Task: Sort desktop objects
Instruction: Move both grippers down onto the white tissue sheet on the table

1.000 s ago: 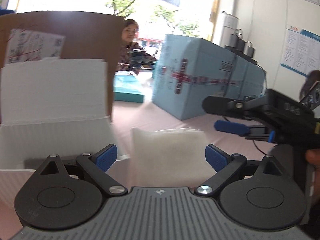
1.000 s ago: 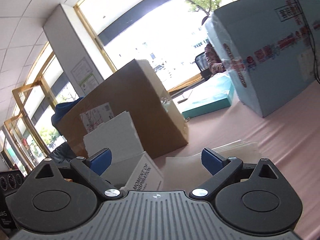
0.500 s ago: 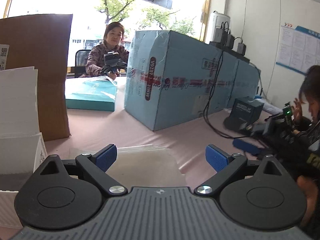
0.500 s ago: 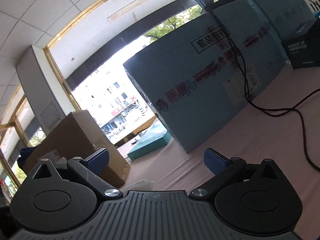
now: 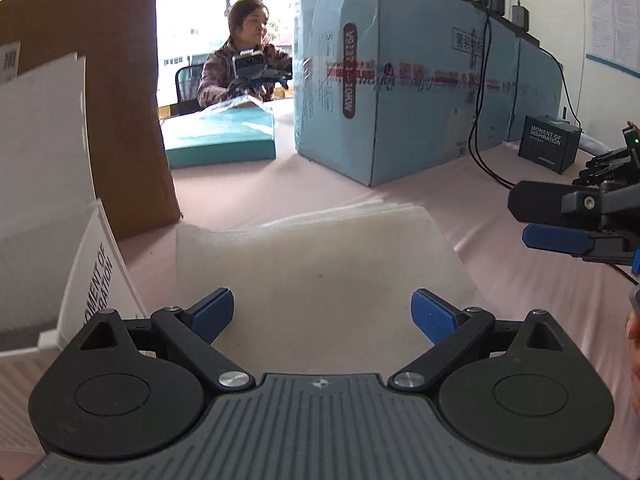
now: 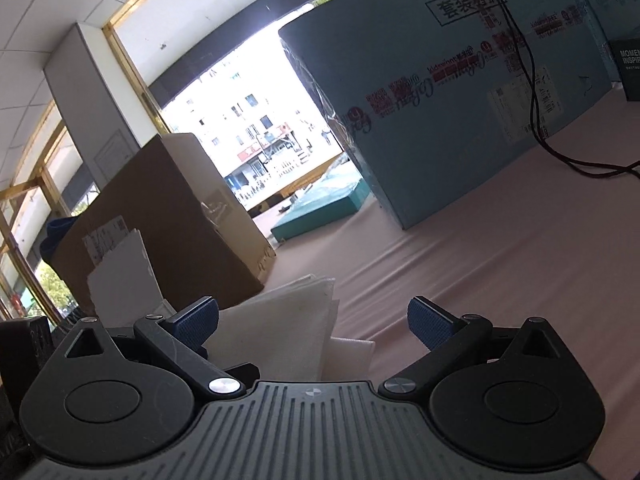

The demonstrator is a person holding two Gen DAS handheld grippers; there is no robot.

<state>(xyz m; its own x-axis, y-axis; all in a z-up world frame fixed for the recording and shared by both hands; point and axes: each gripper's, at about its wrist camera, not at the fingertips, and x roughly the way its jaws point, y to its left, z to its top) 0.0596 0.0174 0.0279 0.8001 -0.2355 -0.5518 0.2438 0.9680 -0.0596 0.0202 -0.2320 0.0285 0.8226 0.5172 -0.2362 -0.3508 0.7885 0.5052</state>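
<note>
L tool (image 5: pixel 322 314) released, hovering over white foam sheet stack (image 5: pixel 320 256) on pink tabletop (image 5: pixel 460 200). R tool (image 6: pixel 312 320) released too, empty, just right of stack. White box (image 5: pixel 60 240) at left.

Left gripper (image 5: pixel 322 314) level, jaws spread wide, nothing between the pads. Right gripper (image 6: pixel 313 320) tilted upward, jaws likewise wide apart.

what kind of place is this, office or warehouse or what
Probably an office used as a packing or storage room: big blue cartons, a brown cardboard box, a notice board on the wall, large street-facing windows.
</note>
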